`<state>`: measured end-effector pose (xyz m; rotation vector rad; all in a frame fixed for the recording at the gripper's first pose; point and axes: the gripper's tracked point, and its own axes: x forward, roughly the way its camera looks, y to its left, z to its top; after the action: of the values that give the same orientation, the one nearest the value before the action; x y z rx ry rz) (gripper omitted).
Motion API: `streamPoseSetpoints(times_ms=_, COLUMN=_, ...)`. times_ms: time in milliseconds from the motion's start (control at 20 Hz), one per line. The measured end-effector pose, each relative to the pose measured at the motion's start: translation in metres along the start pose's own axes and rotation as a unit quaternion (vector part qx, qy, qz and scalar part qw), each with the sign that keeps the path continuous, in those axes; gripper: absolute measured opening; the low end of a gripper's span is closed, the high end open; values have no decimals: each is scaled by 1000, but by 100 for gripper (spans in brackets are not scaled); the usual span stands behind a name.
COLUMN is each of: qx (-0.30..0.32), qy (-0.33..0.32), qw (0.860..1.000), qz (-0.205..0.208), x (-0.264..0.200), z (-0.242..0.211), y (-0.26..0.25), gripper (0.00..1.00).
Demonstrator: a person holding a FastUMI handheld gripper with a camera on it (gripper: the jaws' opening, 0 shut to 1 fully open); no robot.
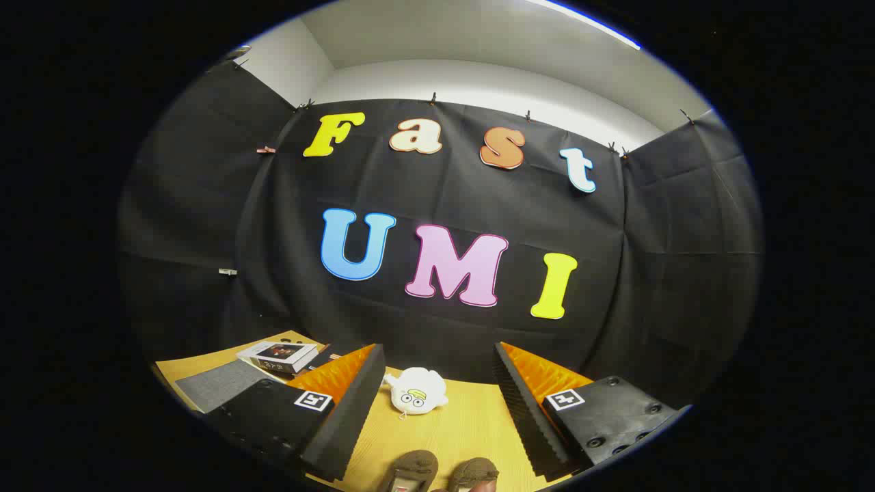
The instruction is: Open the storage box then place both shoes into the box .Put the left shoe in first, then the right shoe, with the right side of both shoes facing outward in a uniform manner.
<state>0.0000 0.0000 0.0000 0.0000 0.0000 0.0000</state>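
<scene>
Wooden table (465,430), two shoes (444,473) between the wide-spread tongs (437,396).

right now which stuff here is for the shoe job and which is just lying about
For the job:
- two brown shoes side by side, low between the open tool fingers

Lying about:
- white plush toy beyond the shoes
- flat box
- grey mat

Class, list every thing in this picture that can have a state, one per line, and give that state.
claw: open, fingers wide apart, holding nothing.
shoes: a pair side by side on the table between the fingers, not yet gripped.
white plush toy: lying on the table beyond the shoes, untouched.
small box: closed, lying flat beyond the left finger.
grey mat: lying flat on the table beside the small box.
</scene>
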Motion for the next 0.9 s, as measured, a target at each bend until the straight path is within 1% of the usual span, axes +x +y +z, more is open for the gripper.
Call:
streamPoseSetpoints(times_ms=800, qx=-10, qy=-4, qw=1000, qz=-6, x=-10, z=6, y=13, gripper=97)
streamPoseSetpoints(times_ms=900, qx=-1, qy=-8, qw=1000, qz=0, x=-8, z=8, y=17, gripper=97)
